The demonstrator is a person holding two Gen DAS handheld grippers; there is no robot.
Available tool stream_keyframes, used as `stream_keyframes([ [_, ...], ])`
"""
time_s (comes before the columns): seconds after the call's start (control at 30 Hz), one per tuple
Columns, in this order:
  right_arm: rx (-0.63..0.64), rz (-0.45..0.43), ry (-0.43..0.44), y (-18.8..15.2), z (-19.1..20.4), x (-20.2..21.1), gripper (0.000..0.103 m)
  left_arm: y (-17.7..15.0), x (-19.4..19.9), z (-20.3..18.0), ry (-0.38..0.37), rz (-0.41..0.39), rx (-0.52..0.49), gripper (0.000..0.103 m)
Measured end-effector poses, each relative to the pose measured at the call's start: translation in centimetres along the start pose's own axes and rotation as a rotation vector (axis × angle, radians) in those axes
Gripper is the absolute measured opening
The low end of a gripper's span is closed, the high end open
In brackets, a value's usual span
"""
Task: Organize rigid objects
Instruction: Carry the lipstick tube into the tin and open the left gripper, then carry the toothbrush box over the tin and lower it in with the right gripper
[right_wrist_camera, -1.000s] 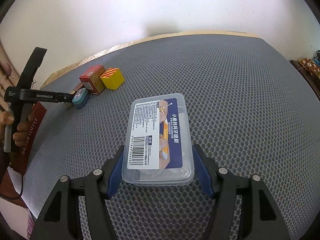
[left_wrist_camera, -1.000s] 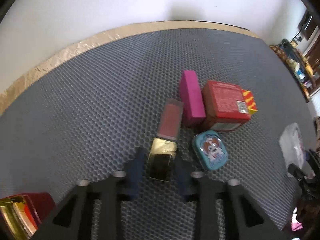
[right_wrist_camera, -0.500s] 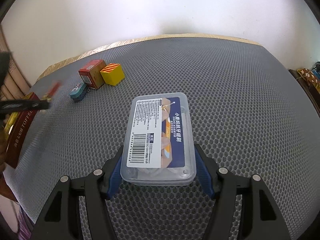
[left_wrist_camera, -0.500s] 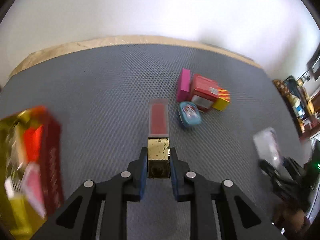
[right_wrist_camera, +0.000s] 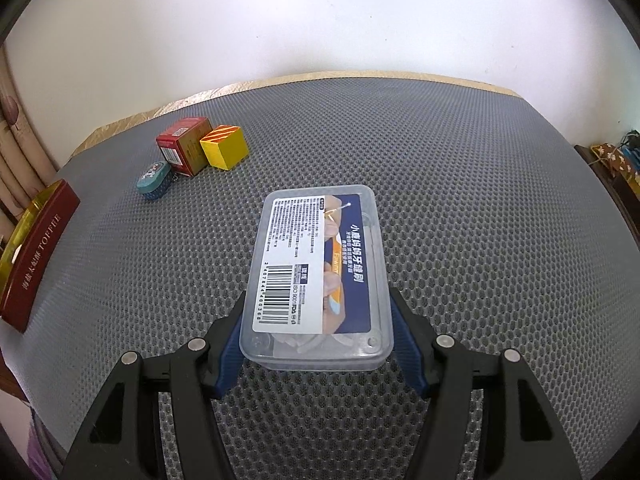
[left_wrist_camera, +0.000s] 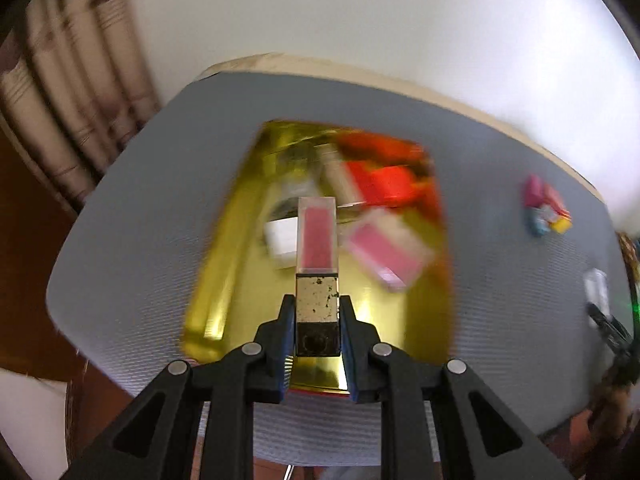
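The left gripper [left_wrist_camera: 317, 334] is clamped on the gold cap of a lip gloss tube [left_wrist_camera: 316, 240], which projects forward from the jaws above the open gold-lined tin [left_wrist_camera: 224, 240]; the right gripper [right_wrist_camera: 316, 344] grips a clear plastic box [right_wrist_camera: 320, 276] on both long sides, the box resting on the grey honeycomb mat [right_wrist_camera: 480, 200]. The mat meets a white wall, with a curtain at the left. The tube has a clear body with pink fill; the box carries a barcode label.
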State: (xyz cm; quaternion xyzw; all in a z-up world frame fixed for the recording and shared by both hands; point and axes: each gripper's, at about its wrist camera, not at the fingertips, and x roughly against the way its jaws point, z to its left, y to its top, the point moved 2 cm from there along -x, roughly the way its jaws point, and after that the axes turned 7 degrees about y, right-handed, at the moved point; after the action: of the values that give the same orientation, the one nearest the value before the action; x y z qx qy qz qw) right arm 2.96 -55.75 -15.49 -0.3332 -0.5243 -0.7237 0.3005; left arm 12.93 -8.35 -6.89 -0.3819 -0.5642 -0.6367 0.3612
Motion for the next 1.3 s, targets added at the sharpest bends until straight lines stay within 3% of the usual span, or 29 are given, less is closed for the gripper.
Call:
stream_keyframes([
  [0.3,0.016,0.005,-0.022,0.1,0.2,-0.3,0.061,-1.2,-3.9,3.2,0.066,0.040,-0.001,0.020],
  [0.63,0.020,0.005,-0.025,0.2,0.3,-0.4,0.062,-1.6,-5.0,1.6,0.127,0.051,-0.048,0.022],
  [0.7,0.019,0.006,-0.025,0.1,0.3,-0.2,0.062,-1.7,-4.6,1.4,0.138,0.047,-0.040,0.028],
  [0.77,0.018,0.005,-0.023,0.2,0.3,-0.2,0.062,-2.0,-3.4,1.4,0.142,0.026,-0.017,0.034],
  [0.87,0.015,0.004,-0.019,0.2,0.3,-0.2,0.062,-2.7,-1.1,1.4,0.137,-0.040,0.019,0.035],
  [1.13,0.010,0.005,-0.020,0.2,0.1,-0.1,0.060,-6.5,6.0,2.7,0.253,-0.270,0.184,0.039],
  [1.2,0.011,0.013,-0.027,0.2,0.3,-0.1,0.059,-7.5,7.1,3.4,0.284,-0.302,0.231,0.046],
  [1.3,-0.005,0.030,-0.013,0.1,0.4,0.3,0.058,-8.5,7.7,4.3,0.317,-0.331,0.265,0.047],
])
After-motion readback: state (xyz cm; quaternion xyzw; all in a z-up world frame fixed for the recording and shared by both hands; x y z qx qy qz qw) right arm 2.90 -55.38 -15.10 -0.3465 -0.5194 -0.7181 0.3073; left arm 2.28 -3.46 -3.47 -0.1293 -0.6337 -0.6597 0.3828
